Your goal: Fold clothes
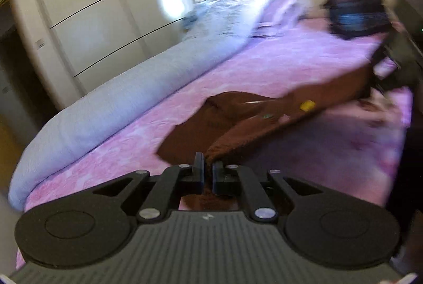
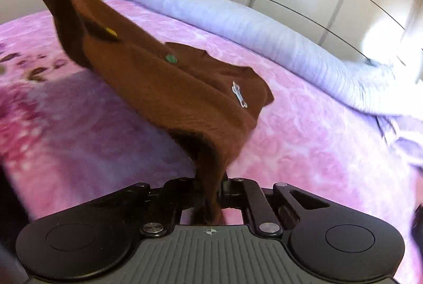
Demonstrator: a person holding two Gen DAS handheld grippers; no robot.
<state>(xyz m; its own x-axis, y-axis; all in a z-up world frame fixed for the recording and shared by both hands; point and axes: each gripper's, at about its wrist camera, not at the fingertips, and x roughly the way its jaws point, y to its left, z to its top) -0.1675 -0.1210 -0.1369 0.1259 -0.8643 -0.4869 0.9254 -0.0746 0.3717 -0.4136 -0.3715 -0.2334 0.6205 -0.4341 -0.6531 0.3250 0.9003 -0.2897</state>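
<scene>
Both my grippers clamped tight on brown sweater (image 2: 169, 77): left gripper (image 1: 208, 173), right gripper (image 2: 210, 186). Sweater slung between them above pink blanket (image 1: 251, 67), far part resting. Soft, floppy, light; I'd grip hem corners.

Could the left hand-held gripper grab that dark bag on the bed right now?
Probably not: the left hand-held gripper is shut on the brown garment, and the dark bag sits far across the pink blanket.

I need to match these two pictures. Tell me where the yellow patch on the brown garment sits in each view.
Left wrist view: yellow patch right of centre, on the brown garment stretched toward the right.
Right wrist view: yellow patch upper left, near the garment's raised end.
Shared landmark: the green patch beside it.
</scene>
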